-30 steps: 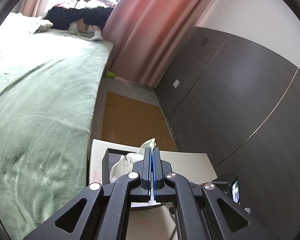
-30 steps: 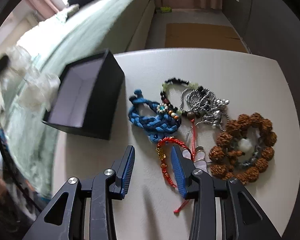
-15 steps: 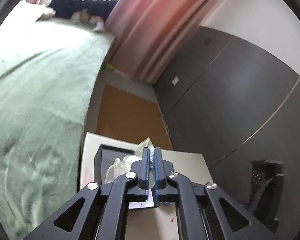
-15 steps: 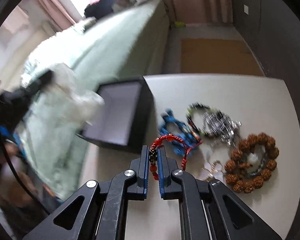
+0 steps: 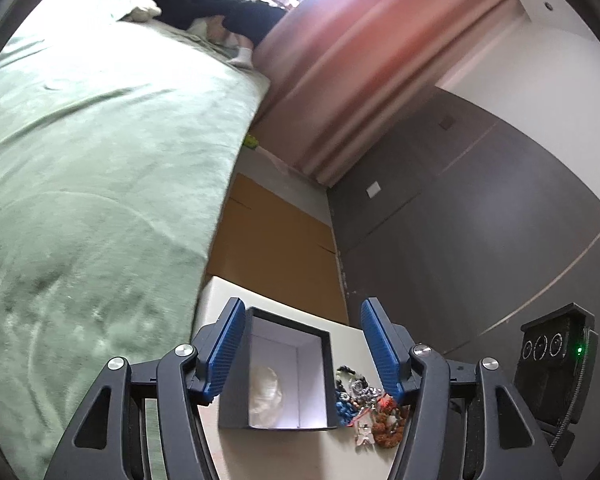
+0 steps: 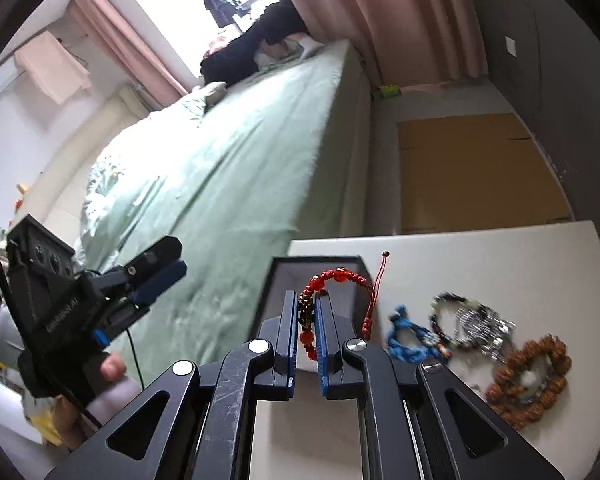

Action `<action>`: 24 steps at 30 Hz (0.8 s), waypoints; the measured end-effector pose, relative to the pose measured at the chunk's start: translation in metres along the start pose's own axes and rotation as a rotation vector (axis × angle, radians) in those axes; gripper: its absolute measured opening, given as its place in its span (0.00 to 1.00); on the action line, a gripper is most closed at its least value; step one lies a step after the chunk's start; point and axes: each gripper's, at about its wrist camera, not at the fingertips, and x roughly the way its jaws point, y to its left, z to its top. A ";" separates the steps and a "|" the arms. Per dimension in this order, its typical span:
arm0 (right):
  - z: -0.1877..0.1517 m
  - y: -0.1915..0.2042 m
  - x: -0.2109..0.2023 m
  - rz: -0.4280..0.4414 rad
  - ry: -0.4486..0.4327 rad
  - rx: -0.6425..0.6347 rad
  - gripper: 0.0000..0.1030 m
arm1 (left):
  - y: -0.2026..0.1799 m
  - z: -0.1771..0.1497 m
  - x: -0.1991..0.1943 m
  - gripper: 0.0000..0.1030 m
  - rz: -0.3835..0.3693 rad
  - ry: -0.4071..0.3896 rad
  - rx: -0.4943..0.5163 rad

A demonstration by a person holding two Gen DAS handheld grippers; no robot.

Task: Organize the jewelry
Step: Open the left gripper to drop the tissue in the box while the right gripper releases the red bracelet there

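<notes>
My right gripper [image 6: 305, 312] is shut on a red beaded bracelet [image 6: 336, 278] and holds it up in front of the dark jewelry box [image 6: 278, 276]. The box [image 5: 324, 380] stands open on the white table [image 5: 300, 456]; a clear plastic bag [image 5: 265, 394] lies inside it. My left gripper [image 5: 302, 348] is open and empty above the box. On the table lie a blue braided bracelet [image 6: 408, 334], a dark bead bracelet [image 6: 446, 312], a silver chain [image 6: 484, 326] and a brown seed bracelet [image 6: 530, 376].
A bed with a green cover [image 5: 92, 160] runs along the table's left side. Flat cardboard [image 5: 276, 236] lies on the floor beyond the table. A dark wall [image 5: 480, 220] stands to the right. Pink curtains [image 5: 360, 64] hang at the back.
My left gripper opened and let the plastic bag drop into the box. My right gripper closed on the red bracelet, lifted it off the table and carried it towards the box.
</notes>
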 end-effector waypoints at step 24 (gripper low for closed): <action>-0.028 -0.080 -0.056 -0.114 -0.015 0.184 0.66 | -0.036 -0.018 0.019 0.60 0.012 0.046 0.138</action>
